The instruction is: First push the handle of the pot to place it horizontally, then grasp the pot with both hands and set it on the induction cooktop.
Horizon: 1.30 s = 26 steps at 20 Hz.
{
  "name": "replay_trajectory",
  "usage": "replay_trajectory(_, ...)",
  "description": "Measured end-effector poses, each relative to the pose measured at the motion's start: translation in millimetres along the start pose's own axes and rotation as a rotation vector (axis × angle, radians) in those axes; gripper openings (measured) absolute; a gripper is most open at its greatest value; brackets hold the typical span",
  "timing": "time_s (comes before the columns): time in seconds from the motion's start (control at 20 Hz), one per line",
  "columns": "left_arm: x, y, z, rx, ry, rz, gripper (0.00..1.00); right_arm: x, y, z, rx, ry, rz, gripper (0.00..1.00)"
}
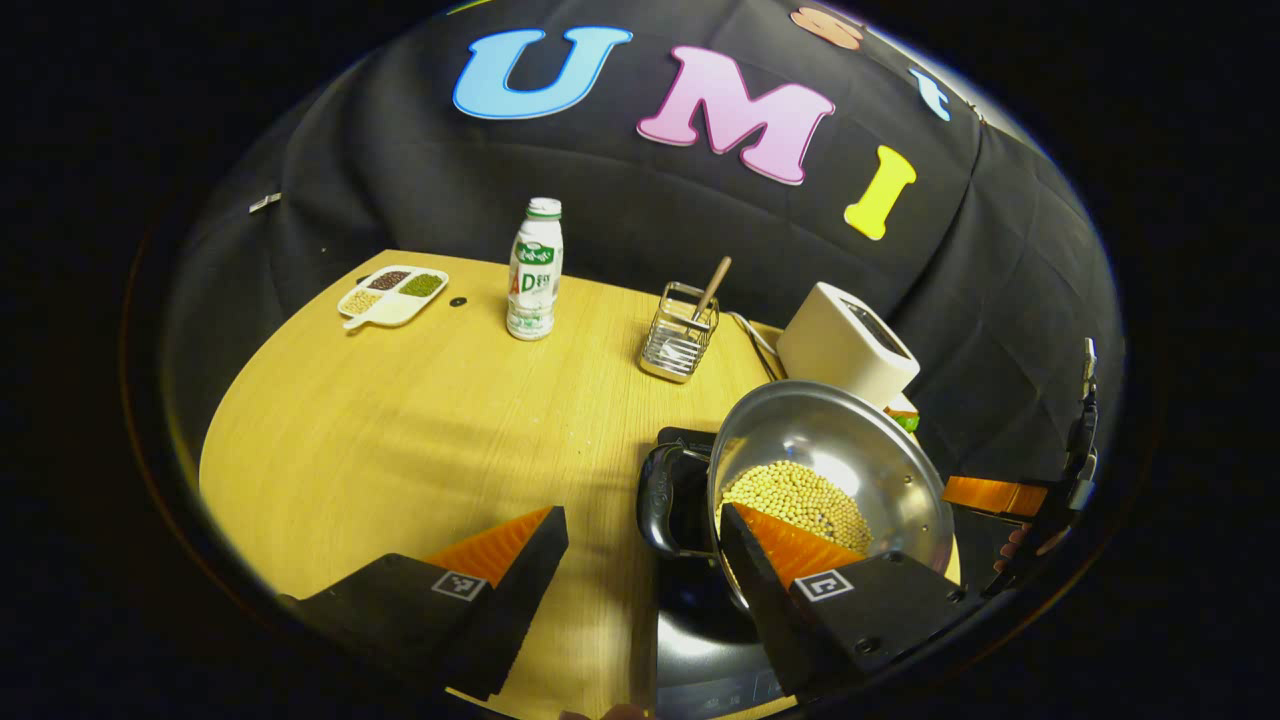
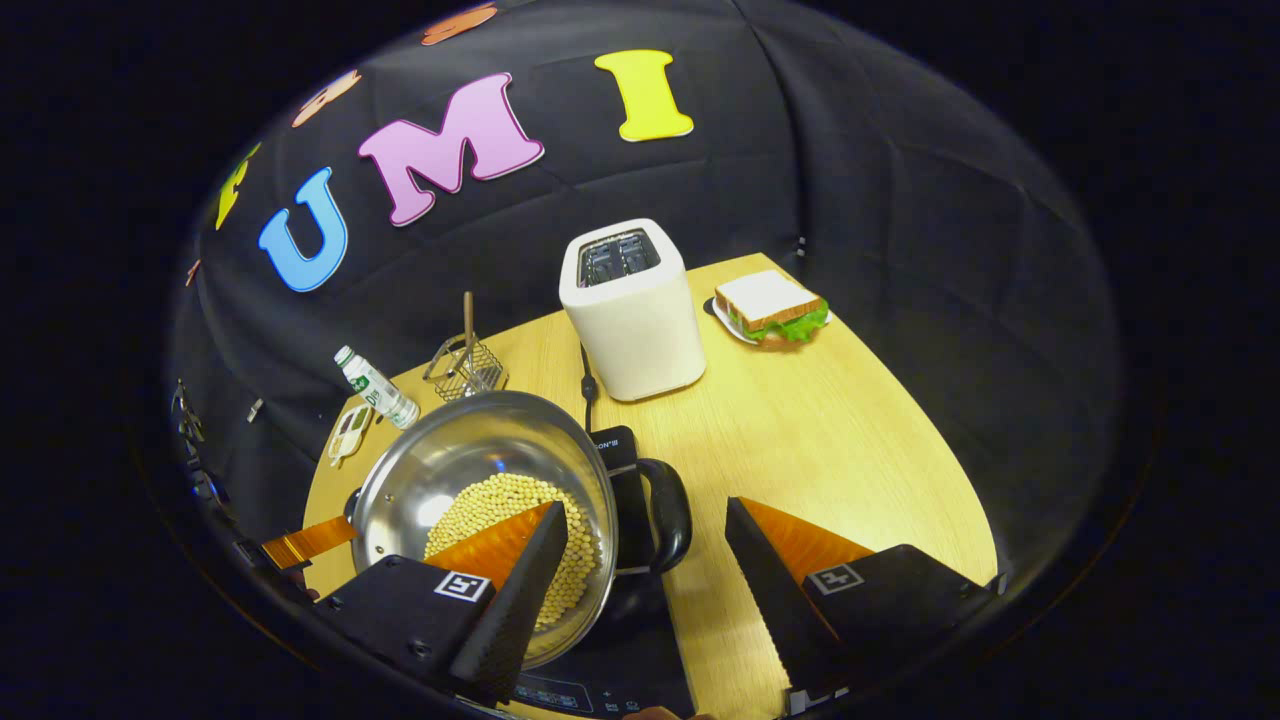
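The left gripper (image 1: 640, 560) has its jaws spread wide around the near black loop handle (image 1: 668, 498) of the round stainless-steel pot (image 1: 830, 480), one finger outside it, the other inside the rim over the yellow beans (image 1: 800, 500). The right gripper (image 2: 645, 560) straddles the opposite black handle (image 2: 660, 515) likewise, jaws apart and pressing on nothing.

The pot rests over the glossy black induction cooktop (image 1: 700, 640) on the wooden tabletop (image 1: 400, 450), so I judge the placement done or nearly so, with only withdrawal left. A white toaster (image 2: 630, 310) and wire utensil basket (image 1: 680, 335) stand beyond.
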<state>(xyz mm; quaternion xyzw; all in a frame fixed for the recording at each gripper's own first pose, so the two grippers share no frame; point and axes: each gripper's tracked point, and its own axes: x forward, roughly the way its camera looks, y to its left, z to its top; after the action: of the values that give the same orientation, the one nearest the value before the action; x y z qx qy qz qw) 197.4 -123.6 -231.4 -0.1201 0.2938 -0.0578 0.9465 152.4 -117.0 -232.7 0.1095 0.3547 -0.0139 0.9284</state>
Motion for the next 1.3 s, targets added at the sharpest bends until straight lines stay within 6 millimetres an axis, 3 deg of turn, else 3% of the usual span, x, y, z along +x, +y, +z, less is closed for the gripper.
replay_trajectory(0.1,-25.7,13.8,12.1,0.013,-0.05,0.039,0.96,-29.3,1.7,11.1,0.007,-0.063,-0.021,0.99)
replay_trajectory(0.4,-114.6,21.8,61.1,0.06,-0.265,0.06,0.95,-121.3,-6.4,45.7,-0.026,-0.282,-0.086,0.99)
replay_trajectory(0.7,-200.9,33.5,89.8,0.254,-0.457,0.142,0.95,-196.6,6.4,77.2,-0.004,-0.552,-0.089,0.98)
replay_trajectory(1.0,-255.6,16.4,82.7,0.308,-0.57,0.146,0.95,-255.6,24.8,75.6,-0.086,-0.713,-0.074,0.98)
replay_trajectory(1.15,-272.4,20.2,73.3,0.291,-0.618,0.18,0.95,-265.6,30.8,60.1,-0.113,-0.709,-0.075,1.0)
replay_trajectory(1.3,-285.1,24.1,62.1,0.254,-0.653,0.223,0.94,-275.9,37.7,59.0,-0.123,-0.726,-0.058,0.98)
